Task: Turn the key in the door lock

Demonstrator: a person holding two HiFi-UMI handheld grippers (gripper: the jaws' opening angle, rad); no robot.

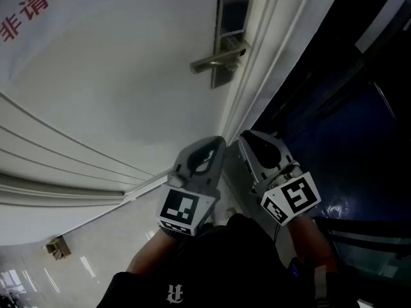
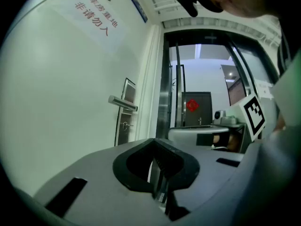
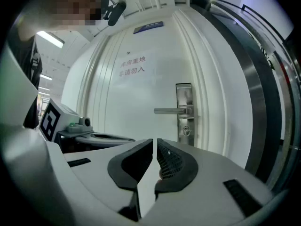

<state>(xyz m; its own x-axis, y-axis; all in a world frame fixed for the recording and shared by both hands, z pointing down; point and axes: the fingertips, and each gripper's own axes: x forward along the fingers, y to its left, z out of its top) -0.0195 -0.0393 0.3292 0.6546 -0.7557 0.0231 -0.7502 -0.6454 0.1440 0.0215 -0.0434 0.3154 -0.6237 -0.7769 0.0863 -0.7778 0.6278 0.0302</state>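
Observation:
A steel lock plate [image 1: 228, 37] with a lever handle [image 1: 215, 59] is fixed near the right edge of the white door [image 1: 115, 95]. In the right gripper view a small key [image 3: 186, 131] sticks out of the cylinder below the handle [image 3: 172, 110]. The key [image 2: 124, 125] also shows in the left gripper view, under the handle [image 2: 122, 101]. My left gripper [image 1: 207, 154] and right gripper [image 1: 257, 145] are side by side, well short of the lock, pointing at the door. Both are shut and hold nothing. Left jaws [image 2: 156, 150] are pressed together. Right jaws [image 3: 155, 145] leave only a hairline slit.
A white door frame [image 1: 257, 76] and a dark glass panel [image 1: 347, 108] in a metal frame stand right of the door. A sign with red characters [image 3: 131, 66] hangs on the door. A small brown object [image 1: 59, 246] lies on the glossy floor at lower left.

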